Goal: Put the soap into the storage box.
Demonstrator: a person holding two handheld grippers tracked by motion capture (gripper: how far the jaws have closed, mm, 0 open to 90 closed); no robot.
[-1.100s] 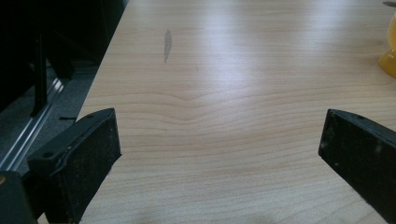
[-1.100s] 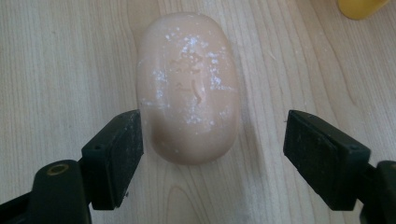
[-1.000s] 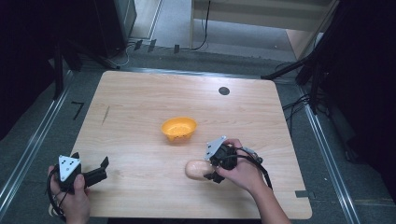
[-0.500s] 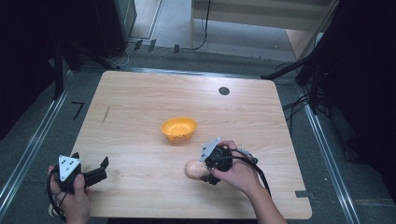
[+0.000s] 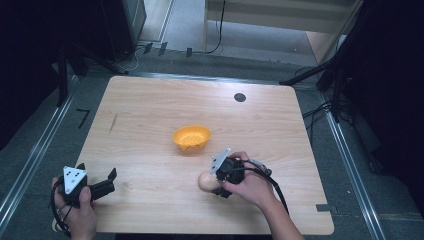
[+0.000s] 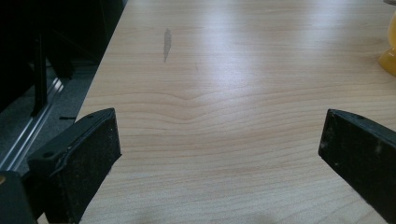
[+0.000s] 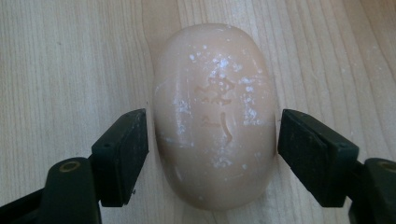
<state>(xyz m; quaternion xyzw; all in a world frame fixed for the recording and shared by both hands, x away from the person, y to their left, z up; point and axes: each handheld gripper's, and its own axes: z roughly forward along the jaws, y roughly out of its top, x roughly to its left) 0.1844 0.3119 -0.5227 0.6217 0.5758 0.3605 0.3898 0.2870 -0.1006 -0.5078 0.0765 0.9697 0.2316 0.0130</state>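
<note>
A pale peach bar of soap (image 7: 214, 135) with a stamped mark lies flat on the wooden table (image 5: 150, 110), right of centre near the front edge (image 5: 203, 180). My right gripper (image 7: 214, 140) straddles it, open, one jaw at each long side with a slim gap on both. From above, the right gripper (image 5: 210, 184) points down and left over the soap. My left gripper (image 5: 111, 182) rests at the front left corner, open wide, with bare wood between its jaws (image 6: 219, 135).
An orange bowl (image 5: 191, 137) stands at the table's middle, just behind the soap; its edge shows at the right of the left gripper view (image 6: 388, 56). A black round grommet (image 5: 240, 97) sits near the far edge. Dark floor and metal rails surround the table.
My right gripper has moved a little left and toward the front, closing in over the soap. The left gripper and the bowl have stayed put.
</note>
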